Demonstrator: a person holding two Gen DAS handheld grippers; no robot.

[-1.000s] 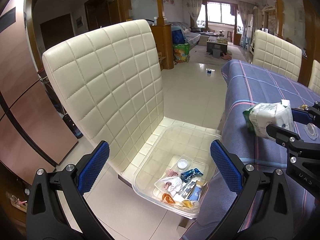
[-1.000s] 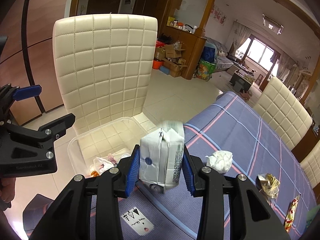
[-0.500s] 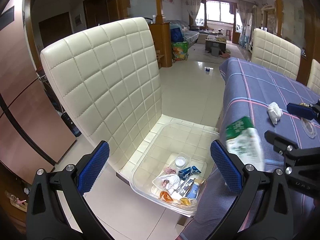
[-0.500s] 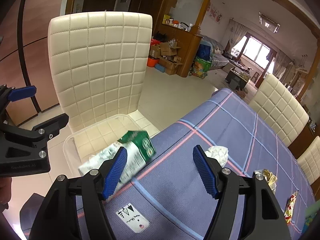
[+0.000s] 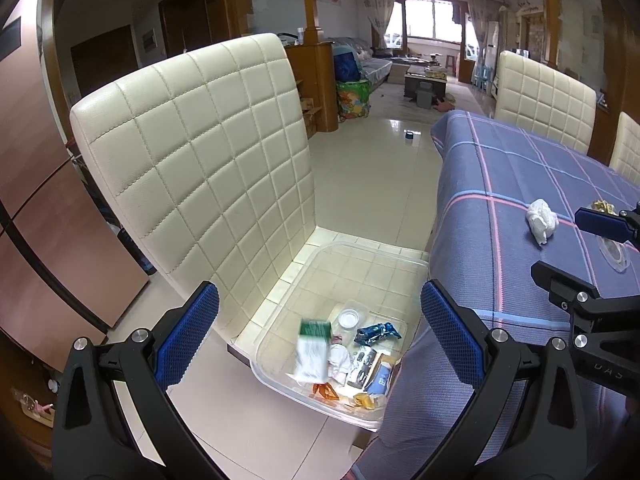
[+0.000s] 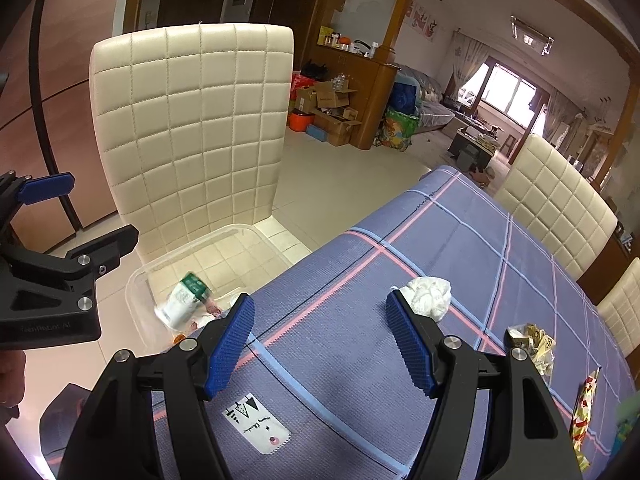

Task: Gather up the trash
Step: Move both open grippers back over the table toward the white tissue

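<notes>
A clear plastic bin [image 5: 360,256] sits on the seat of a cream chair [image 5: 200,152] beside the table. A white and green carton [image 5: 312,350] lies blurred in the bin among several wrappers; it also shows in the right wrist view [image 6: 182,300]. My left gripper [image 5: 320,336] is open and empty above the bin. My right gripper [image 6: 320,342] is open and empty above the blue checked tablecloth [image 6: 460,240]. A crumpled white tissue [image 6: 428,294] lies on the cloth just past the right fingertip. It also shows in the left wrist view [image 5: 541,216].
A crumpled yellow wrapper [image 6: 534,346] and a red and yellow wrapper [image 6: 582,412] lie at the right on the table. A white label [image 6: 256,424] lies on the cloth near me. More cream chairs [image 6: 556,208] stand along the far side.
My right gripper opened and let go of the carton. The carton fell left off the table edge into the bin. The left gripper stayed open over the bin.
</notes>
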